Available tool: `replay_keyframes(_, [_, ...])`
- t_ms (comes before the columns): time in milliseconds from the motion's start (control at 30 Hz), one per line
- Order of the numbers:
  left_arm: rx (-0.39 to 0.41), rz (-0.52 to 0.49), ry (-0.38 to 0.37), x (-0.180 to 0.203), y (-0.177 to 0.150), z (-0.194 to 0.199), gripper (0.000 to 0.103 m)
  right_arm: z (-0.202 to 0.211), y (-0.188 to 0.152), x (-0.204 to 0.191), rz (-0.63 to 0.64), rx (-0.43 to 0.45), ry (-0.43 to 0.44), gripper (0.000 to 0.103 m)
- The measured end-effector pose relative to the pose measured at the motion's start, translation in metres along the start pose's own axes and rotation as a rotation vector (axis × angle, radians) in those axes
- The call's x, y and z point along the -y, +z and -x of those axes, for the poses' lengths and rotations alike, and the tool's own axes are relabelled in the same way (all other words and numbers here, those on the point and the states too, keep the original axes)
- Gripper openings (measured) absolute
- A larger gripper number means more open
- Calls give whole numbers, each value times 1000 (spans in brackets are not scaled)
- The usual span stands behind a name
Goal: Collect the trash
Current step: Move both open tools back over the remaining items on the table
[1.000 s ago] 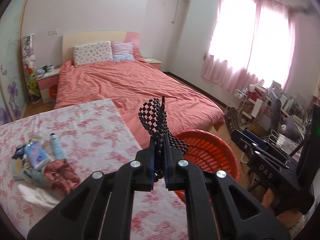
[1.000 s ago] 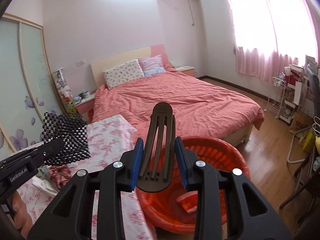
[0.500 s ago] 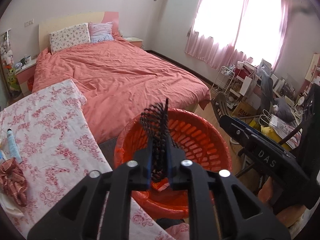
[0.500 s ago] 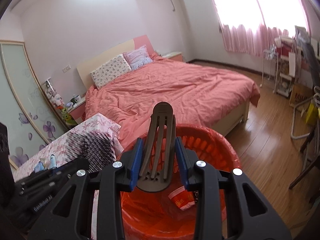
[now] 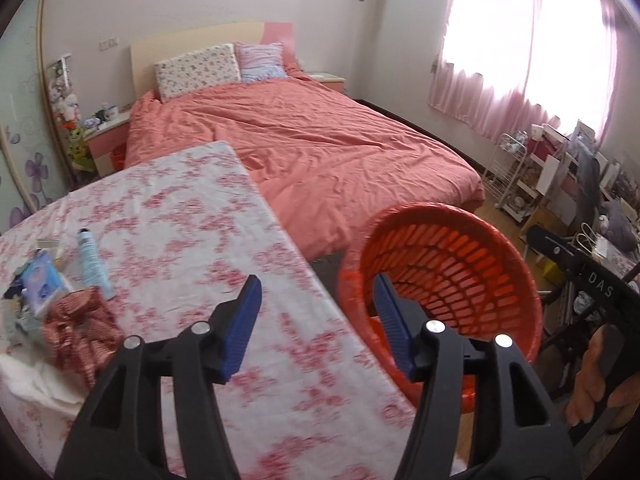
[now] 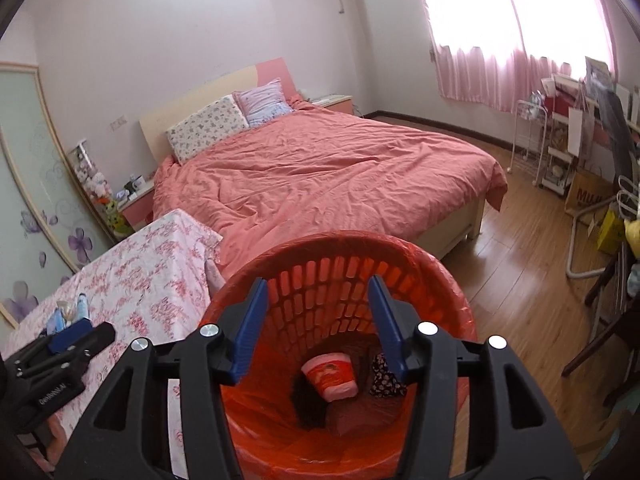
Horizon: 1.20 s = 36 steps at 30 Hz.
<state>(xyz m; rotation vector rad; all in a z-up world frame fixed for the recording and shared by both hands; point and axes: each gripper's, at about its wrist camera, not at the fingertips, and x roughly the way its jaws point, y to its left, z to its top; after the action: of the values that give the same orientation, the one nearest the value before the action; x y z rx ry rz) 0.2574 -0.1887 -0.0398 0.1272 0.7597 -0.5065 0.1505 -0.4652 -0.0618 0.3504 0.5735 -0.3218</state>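
Note:
An orange basket (image 6: 420, 264) lined with an orange bag stands beside the flowered table (image 5: 192, 216). In it lie a red paper cup (image 6: 330, 374), a black checkered net (image 6: 384, 374) and a dark brown piece (image 6: 306, 400). My right gripper (image 6: 318, 320) is open and empty above the basket mouth. My left gripper (image 5: 316, 320) is open and empty over the table's right edge, next to the basket (image 5: 452, 264). On the table's left lie a pale blue tube (image 5: 92, 260), a blue packet (image 5: 42, 284), a red crumpled wrapper (image 5: 82, 328) and a white tissue (image 5: 36, 380).
A bed with a coral cover (image 5: 320, 140) lies behind the table and basket. A white cart and a cluttered desk (image 6: 568, 136) stand by the window at the right. A chair (image 6: 600, 296) stands on the wooden floor right of the basket.
Both grippers have opened. The checkered net has left the left gripper and the brown piece has left the right one; both now lie in the basket. The left gripper swung back towards the table.

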Motion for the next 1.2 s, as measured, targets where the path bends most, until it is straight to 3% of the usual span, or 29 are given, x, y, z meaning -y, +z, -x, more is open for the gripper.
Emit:
replay_keyframes(333, [66,114,151,-93,-24,65,65,13,-10,-67,134,-7,62,56])
replay_keyframes(667, [82,237,346,-181,-66,115,72,7,-45,-151,270,-76,188,58])
replay_keyframes(833, [24,313,343,-209,-83,101,72,4,-63,-183,337,-97,225,61])
replay_keyframes(933, [-14,362,300,-218,-90,86,69,2,-71,-196,365,-113,241,61])
replay_keyframes(1100, [-21,407,222,-224,-101,75,41,-5,-81,-213,371,-141,265,61])
replay_keyframes(1200, [-18,404,226,-228,-105,79,35,-9,-88,-225,371,-163,296,61])
